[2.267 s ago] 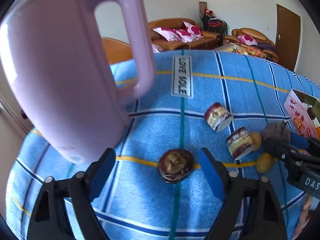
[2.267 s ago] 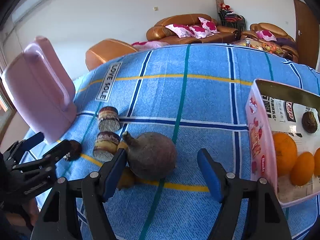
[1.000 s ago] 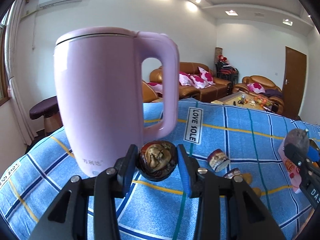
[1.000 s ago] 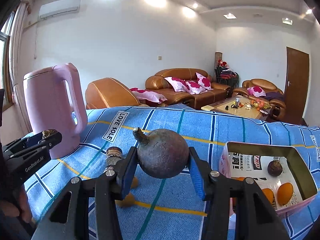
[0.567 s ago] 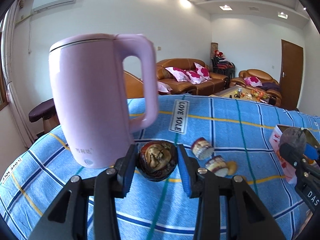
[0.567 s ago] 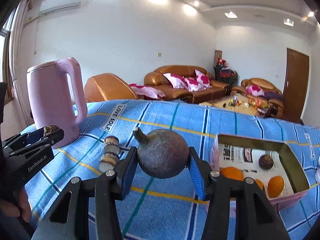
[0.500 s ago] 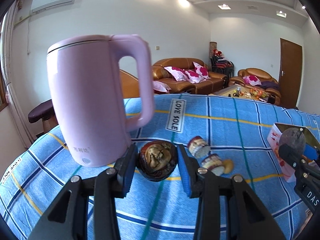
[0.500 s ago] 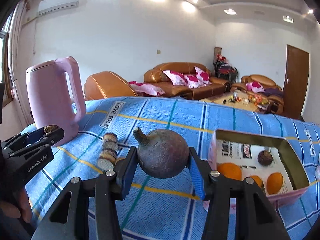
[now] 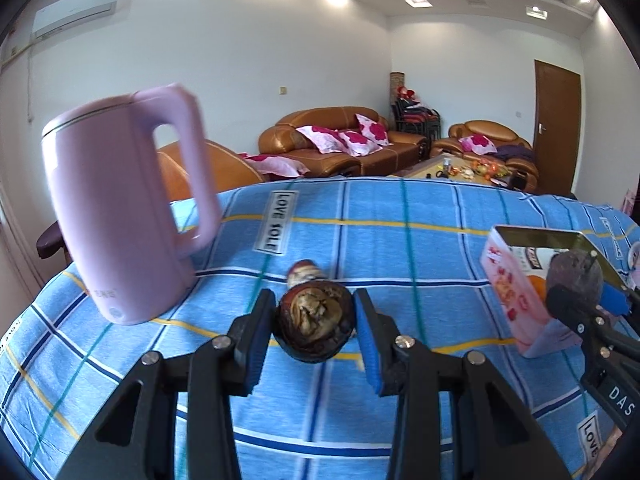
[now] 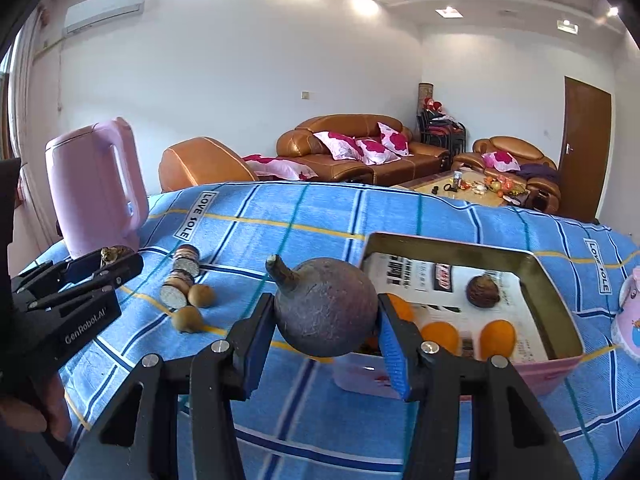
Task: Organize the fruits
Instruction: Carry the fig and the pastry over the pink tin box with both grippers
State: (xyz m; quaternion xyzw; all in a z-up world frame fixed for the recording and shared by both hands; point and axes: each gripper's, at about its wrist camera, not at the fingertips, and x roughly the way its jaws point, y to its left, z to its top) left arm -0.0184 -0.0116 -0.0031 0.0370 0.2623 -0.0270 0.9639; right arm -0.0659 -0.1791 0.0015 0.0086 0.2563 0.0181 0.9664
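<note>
Fruit was pinched in both my grippers. My left gripper (image 9: 315, 327) had its blue pads pressed on a small dark mangosteen half (image 9: 316, 327), brownish flesh facing the camera, held above the blue plaid cloth (image 9: 400, 248). My right gripper (image 10: 326, 328) clamped a larger round purple-brown fruit (image 10: 326, 307) with a stubby stem pointing up-left, held just in front of the near wall of the pink box (image 10: 552, 376). In the right wrist view the box sat on the cloth to the right, lined with printed paper; inside I saw two whole oranges (image 10: 497, 333), part of another orange behind the right pad, and one small dark fruit (image 10: 483, 291) near the back. Left of the box, on the cloth, lay two short cylindrical jars (image 10: 181, 280) on their sides, touching end to end, with two small brown round fruits (image 10: 196, 306) just beside them. The pink kettle (image 9: 120, 208) stood upright at the far left of the cloth, handle toward the middle. In the left wrist view one jar (image 9: 305, 271) peeked out right behind the held mangosteen; the rest was hidden. The right gripper with its fruit showed at the right edge there, in front of the box. The left gripper showed at the left of the right wrist view, a hand (image 10: 28, 408) under it. Beyond the table were brown leather sofas (image 10: 360, 152) with pink cushions, a coffee table (image 10: 472, 190), and a wooden door (image 10: 584, 148).
</note>
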